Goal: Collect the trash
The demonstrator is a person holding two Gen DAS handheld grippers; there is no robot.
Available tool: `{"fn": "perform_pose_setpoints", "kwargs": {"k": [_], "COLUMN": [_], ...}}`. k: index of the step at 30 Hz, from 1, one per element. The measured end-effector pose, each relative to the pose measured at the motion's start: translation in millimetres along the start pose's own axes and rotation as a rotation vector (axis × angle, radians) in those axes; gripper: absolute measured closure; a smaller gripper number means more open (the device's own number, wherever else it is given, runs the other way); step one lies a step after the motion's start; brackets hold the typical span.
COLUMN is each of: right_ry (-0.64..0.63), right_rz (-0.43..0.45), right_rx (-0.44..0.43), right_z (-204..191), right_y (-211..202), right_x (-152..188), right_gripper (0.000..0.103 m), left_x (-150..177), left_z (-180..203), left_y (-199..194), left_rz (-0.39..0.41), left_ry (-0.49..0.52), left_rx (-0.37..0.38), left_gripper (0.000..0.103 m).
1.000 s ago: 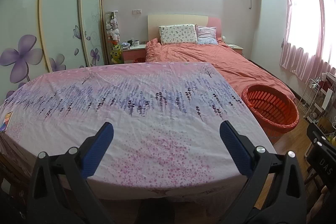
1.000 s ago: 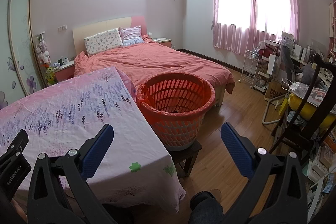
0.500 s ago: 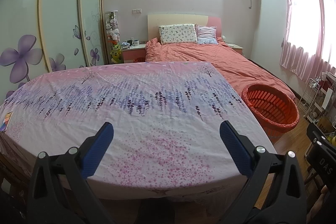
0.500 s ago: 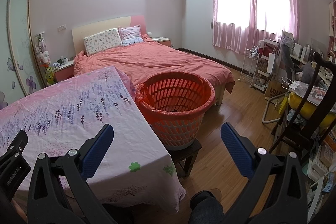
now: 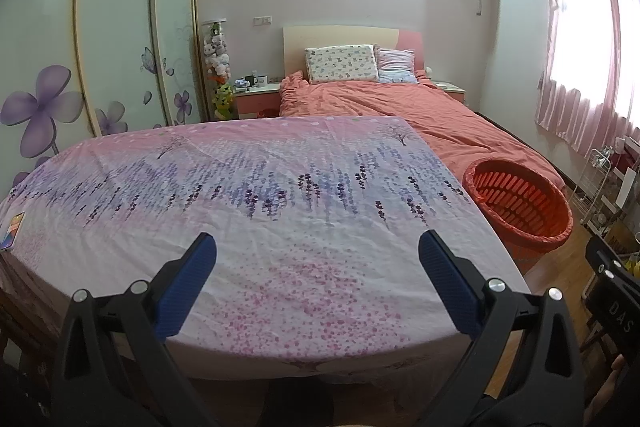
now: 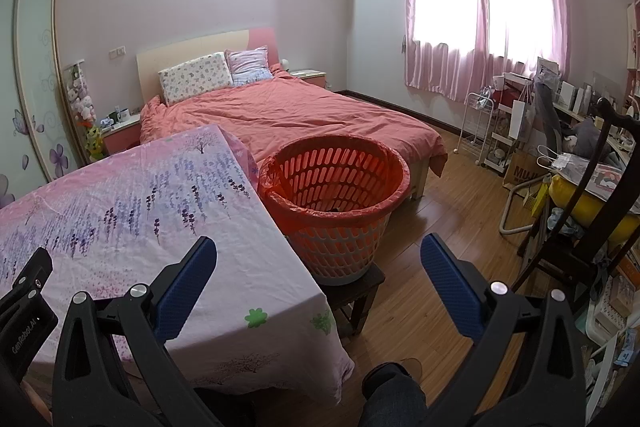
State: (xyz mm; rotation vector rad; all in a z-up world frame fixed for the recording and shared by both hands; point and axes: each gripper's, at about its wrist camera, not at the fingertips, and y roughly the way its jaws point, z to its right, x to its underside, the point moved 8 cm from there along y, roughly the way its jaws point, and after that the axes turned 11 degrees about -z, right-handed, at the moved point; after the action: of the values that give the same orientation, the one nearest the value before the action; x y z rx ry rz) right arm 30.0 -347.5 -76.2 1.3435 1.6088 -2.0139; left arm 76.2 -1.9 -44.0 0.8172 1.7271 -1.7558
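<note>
The left gripper (image 5: 318, 259) hangs over the near edge of the table (image 5: 280, 267), its blue-padded jaws spread wide with nothing between them. The table is draped in a pink and lavender floral cloth (image 5: 260, 187) whose top lies bare except for a phone (image 5: 12, 231) at the far left edge. The right gripper (image 6: 318, 261) is likewise spread wide and empty, held above the table's right corner and the gap beside it. Just past that corner stands the trash basket (image 6: 336, 195), a slatted laundry-style tub lined with an orange bag, resting on a small dark stool (image 6: 356, 287) on the wooden floor (image 6: 440, 227). Something dark lies at the basket's bottom; what it is cannot be told. Behind the table and the basket is a bed (image 6: 300, 115) with a coral duvet and two pillows. A person's trouser leg and shoe (image 6: 394, 383) show below the right gripper.
</note>
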Motion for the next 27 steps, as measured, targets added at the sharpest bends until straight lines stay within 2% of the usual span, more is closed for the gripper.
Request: {"fn": "perform_pose_setpoints", "kwargs": {"k": [27], "right_ry": [-0.001], "right_rz": [-0.003], "right_rx": [0.0], "right_z": [0.1], "right_y": [0.6], "right_x": [0.0], "right_gripper": [0.002], "left_x": [-0.8], "left_z": [-1.3], "left_y": [0.6], "left_rz": [-0.004], "left_ry": [0.005], "left_rx": [-0.004], "left_gripper": [0.004]}}
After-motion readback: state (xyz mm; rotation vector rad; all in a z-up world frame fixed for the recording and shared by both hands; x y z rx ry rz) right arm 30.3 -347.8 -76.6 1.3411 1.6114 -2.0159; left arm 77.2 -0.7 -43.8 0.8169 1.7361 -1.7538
